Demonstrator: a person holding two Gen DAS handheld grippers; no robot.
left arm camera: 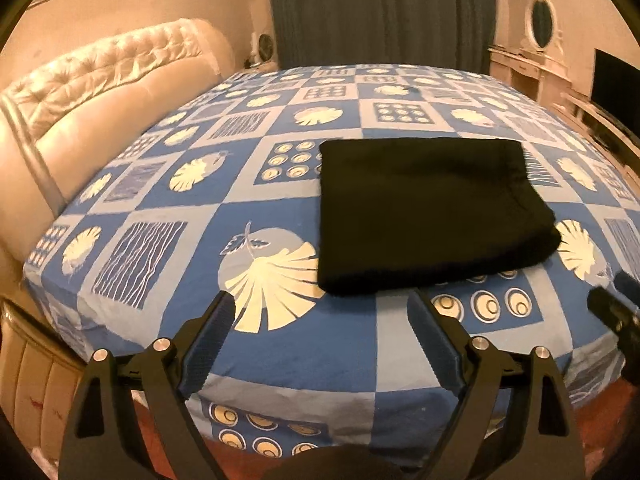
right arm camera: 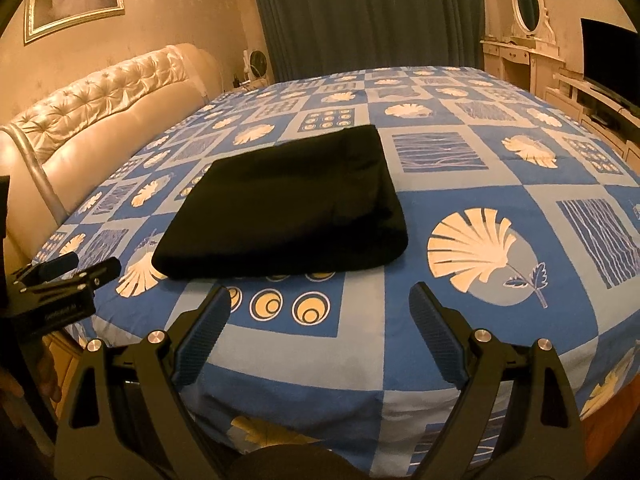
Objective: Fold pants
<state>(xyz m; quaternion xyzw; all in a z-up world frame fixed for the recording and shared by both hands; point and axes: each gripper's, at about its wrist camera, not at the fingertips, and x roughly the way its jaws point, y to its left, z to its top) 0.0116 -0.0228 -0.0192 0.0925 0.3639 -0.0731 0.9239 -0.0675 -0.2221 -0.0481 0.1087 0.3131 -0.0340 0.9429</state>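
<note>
The black pants [left arm camera: 432, 212] were seen folded into a flat, roughly rectangular bundle, laid on the blue patterned bedsheet [left arm camera: 280, 360] near the foot edge of the bed. In the left wrist view the left gripper [left arm camera: 320, 312] was held just short of the bundle's near edge, with its jaws spread wide and nothing between them; the folded pants were placed ahead of it and somewhat to the right, not touched by either finger. In the right wrist view the right gripper [right arm camera: 320, 304] was likewise held with its jaws spread apart and empty, and the pants [right arm camera: 288, 204] were placed ahead and to the left of it, apart from its fingertips, with a strip of sheet printed with cream circles left bare between them. The two grippers were kept on either side of the bundle's near edge: the tip of the right gripper was glimpsed at the right margin of the left view, and the left gripper was seen at the left margin of the right view, beside the bundle's near left corner. A cream tufted headboard [right arm camera: 104, 96] was seen to the left of the bed and dark curtains [right arm camera: 368, 12] beyond it.
</note>
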